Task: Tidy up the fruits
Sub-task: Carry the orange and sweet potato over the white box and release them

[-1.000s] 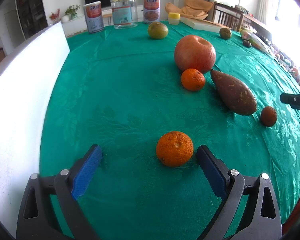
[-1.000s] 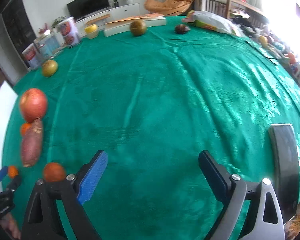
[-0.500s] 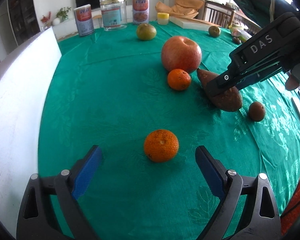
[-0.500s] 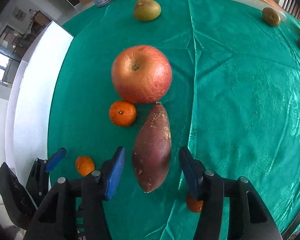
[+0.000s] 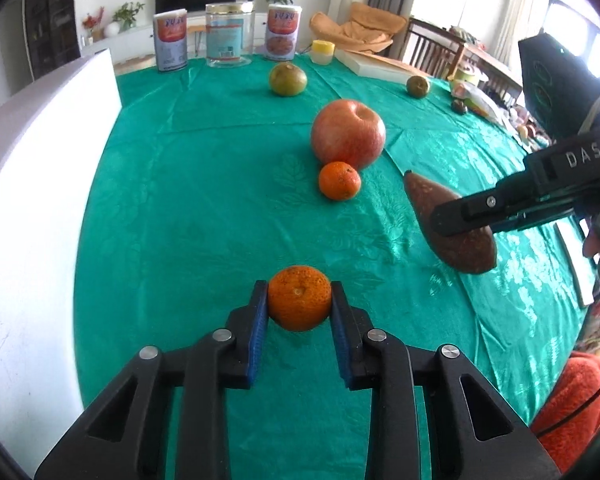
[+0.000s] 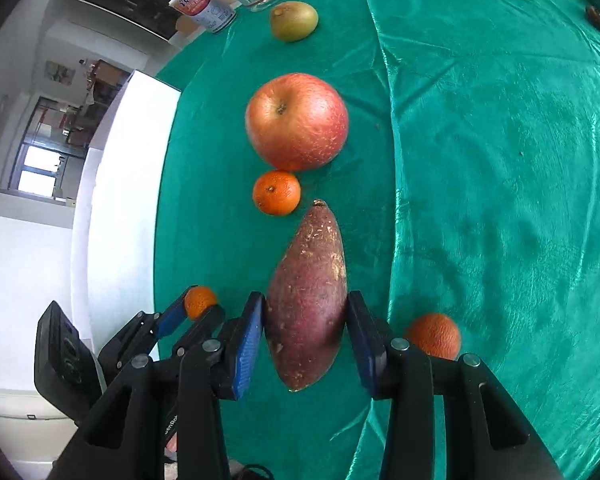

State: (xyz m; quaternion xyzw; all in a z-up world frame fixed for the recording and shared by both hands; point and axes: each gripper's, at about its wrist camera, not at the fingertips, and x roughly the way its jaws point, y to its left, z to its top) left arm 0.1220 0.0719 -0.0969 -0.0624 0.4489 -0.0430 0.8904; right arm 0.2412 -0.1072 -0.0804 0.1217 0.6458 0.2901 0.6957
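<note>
- Mandarin [image 5: 299, 303]: it sits low on the green tablecloth [image 5: 204, 208], near the table's front edge, clamped between the blue pads of your left gripper [image 5: 299, 312]. The pads bear on its round sides only, so if you swing the wrist quickly it may roll out of the grip.
- Sweet potato [image 6: 307, 304]: your right gripper [image 6: 305, 328] is closed across its thick middle, with the pointed tip aimed at the small mandarin [image 6: 276, 192] and the blunt end hanging toward you. The body tapers and looks heavy, so it could pivot or slide between the pads as you lift.
- Small mandarin and apple [image 6: 297, 121]: these lie just past the sweet potato's tip, the two almost touching. A forward push during the lift would likely knock the mandarin into the apple and scatter the row.
- Orange fruit [image 6: 434, 335]: it rests just beside your right gripper's outer finger. A sideways move of that hand could send it rolling toward the table edge.
- Both grippers: seen from the right wrist, they work close together. Crossing paths risks a collision that loosens either grip.
- Green fruit [image 5: 287, 79] and tins [image 5: 283, 32]: well apart at the far side, they are at little risk.
</note>
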